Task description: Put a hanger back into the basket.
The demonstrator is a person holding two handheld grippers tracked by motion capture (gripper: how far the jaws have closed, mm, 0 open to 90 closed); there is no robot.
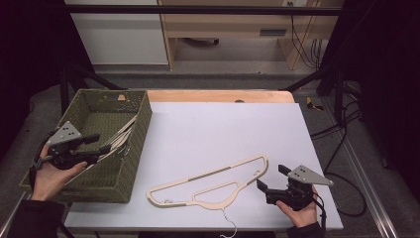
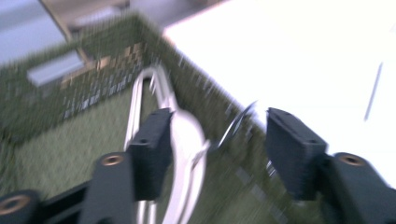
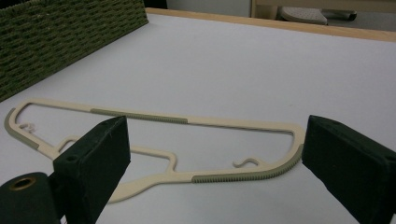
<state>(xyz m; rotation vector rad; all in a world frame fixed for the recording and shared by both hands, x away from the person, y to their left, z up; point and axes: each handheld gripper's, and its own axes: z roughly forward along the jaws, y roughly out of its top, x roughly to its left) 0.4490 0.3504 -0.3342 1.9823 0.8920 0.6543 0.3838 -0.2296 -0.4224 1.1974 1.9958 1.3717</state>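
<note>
L gripper [image 1: 101, 144] hovering over the green woven basket [image 1: 141, 144] at table's left, jaws standing apart and gripping nothing; cream hangers in basket [image 1: 121, 136] lying beneath and between the jaws, leaning on the basket's right wall, long axis running from near-left to far-right. R gripper [image 1: 270, 179] sitting low at table's near-right edge, jaws spread wide, nothing grasped, aiming toward the flat hanger [image 1: 210, 181]. That hanger lying on white tabletop [image 1: 223, 124] just beside R gripper, well apart from basket; long axis running diagonally, near-left to far-right; wire hook [image 1: 229, 223] pointing toward the near edge
</note>
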